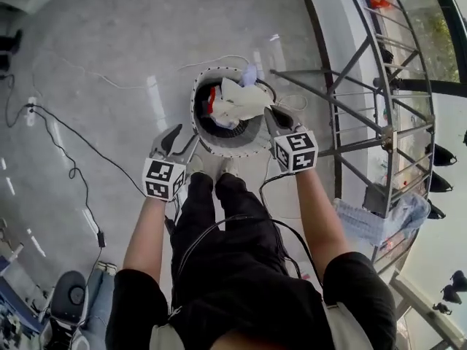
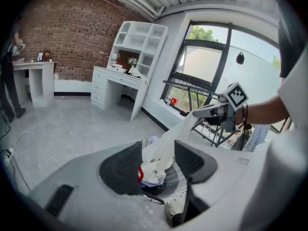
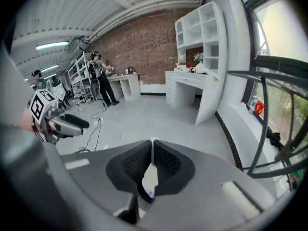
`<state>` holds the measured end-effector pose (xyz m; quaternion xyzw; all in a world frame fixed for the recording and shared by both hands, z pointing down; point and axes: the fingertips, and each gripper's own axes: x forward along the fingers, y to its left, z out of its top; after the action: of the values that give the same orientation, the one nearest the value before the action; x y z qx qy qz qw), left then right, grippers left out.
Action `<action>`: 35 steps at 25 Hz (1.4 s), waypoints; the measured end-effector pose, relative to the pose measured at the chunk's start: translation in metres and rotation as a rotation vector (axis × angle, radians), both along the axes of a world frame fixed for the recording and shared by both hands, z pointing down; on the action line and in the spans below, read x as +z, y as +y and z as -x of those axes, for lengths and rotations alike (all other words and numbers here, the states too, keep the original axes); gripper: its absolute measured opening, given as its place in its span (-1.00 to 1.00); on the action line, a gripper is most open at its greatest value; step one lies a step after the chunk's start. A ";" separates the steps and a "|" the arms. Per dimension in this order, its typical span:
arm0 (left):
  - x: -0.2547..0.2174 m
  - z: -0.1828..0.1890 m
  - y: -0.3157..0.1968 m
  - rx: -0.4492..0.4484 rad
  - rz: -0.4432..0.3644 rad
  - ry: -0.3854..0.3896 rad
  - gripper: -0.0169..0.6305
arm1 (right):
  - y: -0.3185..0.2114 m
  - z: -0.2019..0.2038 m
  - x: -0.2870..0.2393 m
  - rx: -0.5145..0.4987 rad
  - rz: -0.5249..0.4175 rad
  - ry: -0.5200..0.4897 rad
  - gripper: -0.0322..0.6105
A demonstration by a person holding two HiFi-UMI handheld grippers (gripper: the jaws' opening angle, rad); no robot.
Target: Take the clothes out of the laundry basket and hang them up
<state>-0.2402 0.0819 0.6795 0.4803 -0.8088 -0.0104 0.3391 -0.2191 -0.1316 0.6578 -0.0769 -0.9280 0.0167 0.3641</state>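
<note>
My right tool (image 1: 276,117) pinches a white garment (image 1: 237,102) over the laundry basket (image 1: 228,150); my left tool (image 1: 175,138) stands open beside it.

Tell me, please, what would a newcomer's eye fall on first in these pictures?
Most striking is the white cloth garment stretched up out of the round white laundry basket at the head view's centre, pinched in the shut right gripper. The left gripper hangs open and empty beside the basket's left rim. A dark metal drying rack stands along the right side.
</note>
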 end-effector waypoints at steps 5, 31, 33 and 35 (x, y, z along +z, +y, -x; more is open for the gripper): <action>-0.041 -0.013 -0.007 0.051 -0.011 -0.002 -0.27 | 0.012 -0.006 -0.118 -0.009 0.019 -0.140 -0.84; 0.020 -0.077 -0.100 0.346 0.168 0.094 -0.08 | 0.022 -0.042 -0.452 0.036 -0.106 -0.548 -0.83; 0.021 -0.072 -0.115 0.350 0.170 0.093 -0.23 | 0.019 -0.044 -0.459 0.044 -0.108 -0.557 -0.83; 0.017 -0.075 -0.132 0.384 0.141 0.102 -0.26 | 0.019 -0.047 -0.464 0.049 -0.112 -0.561 -0.83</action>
<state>-0.1656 -0.0502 0.6966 0.5995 -0.6832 0.0866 0.4079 -0.1723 -0.1123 0.1943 -0.0360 -0.9936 -0.0477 0.0962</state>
